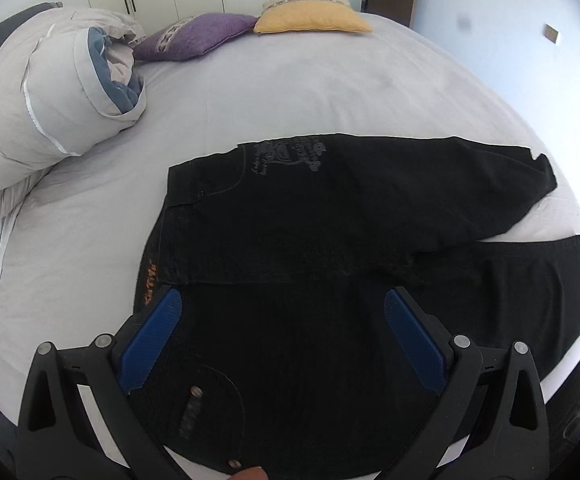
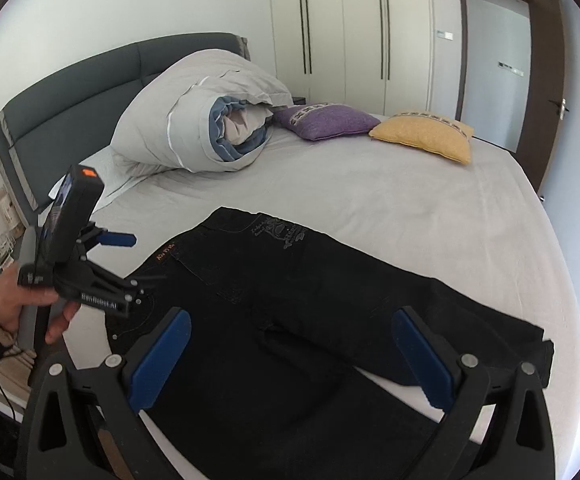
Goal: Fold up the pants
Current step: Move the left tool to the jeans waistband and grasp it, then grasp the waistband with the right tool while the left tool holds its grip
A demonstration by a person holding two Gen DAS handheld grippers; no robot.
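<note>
Both blue-padded grippers, left gripper (image 1: 282,332) and right gripper (image 2: 292,354), hang wide apart, holding nothing, over black denim pants (image 1: 330,216) on the grey-sheeted bed (image 1: 290,92), near a rolled grey duvet (image 2: 194,120).

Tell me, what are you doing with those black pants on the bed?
A person is holding a two-finger gripper in each hand, getting ready to fold the black pants. The pants lie spread flat on the bed, both legs apart. The left gripper and right gripper are both open above the pants and hold nothing. A rolled duvet, a purple cushion and a yellow cushion sit further back.
</note>
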